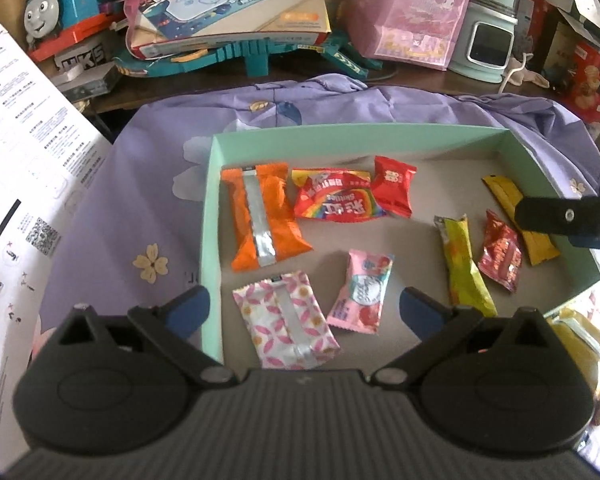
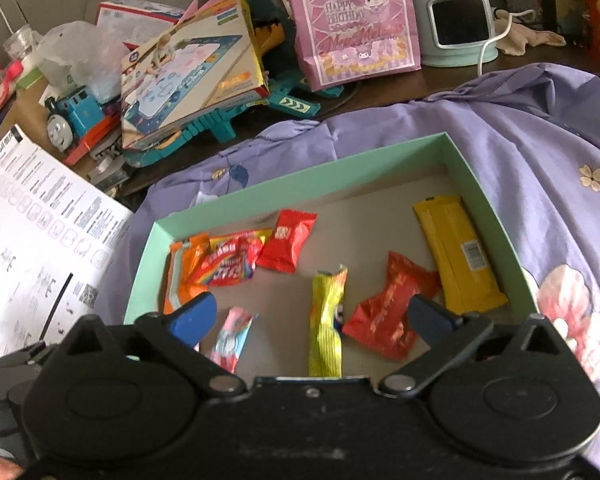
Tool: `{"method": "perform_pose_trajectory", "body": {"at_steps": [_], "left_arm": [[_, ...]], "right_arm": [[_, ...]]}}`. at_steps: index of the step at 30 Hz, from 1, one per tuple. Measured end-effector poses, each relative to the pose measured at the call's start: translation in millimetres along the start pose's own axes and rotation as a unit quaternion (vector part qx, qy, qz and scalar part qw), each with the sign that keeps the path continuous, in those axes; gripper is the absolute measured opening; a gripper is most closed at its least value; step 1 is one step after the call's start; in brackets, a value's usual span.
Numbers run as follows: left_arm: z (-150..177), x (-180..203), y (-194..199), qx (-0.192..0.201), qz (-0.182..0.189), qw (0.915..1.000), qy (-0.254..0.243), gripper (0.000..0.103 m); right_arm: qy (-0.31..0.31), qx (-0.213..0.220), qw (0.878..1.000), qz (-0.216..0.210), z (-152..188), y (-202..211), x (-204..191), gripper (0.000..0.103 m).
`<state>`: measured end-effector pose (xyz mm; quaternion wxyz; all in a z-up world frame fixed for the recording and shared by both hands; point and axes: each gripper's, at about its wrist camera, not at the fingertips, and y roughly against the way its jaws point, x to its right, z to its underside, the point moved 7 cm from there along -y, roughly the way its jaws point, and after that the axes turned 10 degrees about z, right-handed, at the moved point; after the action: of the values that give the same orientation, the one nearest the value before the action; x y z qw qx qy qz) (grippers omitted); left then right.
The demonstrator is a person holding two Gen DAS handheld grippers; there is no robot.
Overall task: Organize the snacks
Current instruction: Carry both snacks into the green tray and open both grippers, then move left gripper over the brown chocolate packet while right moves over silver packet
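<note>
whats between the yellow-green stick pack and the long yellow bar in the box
A crumpled red snack packet lies between the yellow-green stick pack and the long yellow bar. Both wrist views show it, the right one most clearly.

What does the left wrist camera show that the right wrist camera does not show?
Only the left wrist view shows the pink flowered pack and a finger of the right gripper over the tray's right side. Only the right wrist view shows the whole yellow bar, uncovered. Both show the green tray, the rainbow candy bag, the toy train and open, empty jaws.
</note>
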<state>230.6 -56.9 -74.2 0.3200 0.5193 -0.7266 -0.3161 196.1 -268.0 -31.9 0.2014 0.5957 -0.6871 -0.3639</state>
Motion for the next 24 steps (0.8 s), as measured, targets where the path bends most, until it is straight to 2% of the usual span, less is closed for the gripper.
{"method": "perform_pose_trajectory", "body": {"at_steps": [13,24], "left_arm": [[36.0,28.7,37.5,-0.005,0.011,0.9998,-0.018,0.103],[104.5,45.2,30.6,-0.06,0.011,0.9976,-0.034,0.103]], "right_arm": [[0.002,-0.003,1.0,0.011,43.9,57.5,24.9,0.103],[-0.025,-0.033,0.999,-0.003,103.5,81.5,49.2,0.103]]}}
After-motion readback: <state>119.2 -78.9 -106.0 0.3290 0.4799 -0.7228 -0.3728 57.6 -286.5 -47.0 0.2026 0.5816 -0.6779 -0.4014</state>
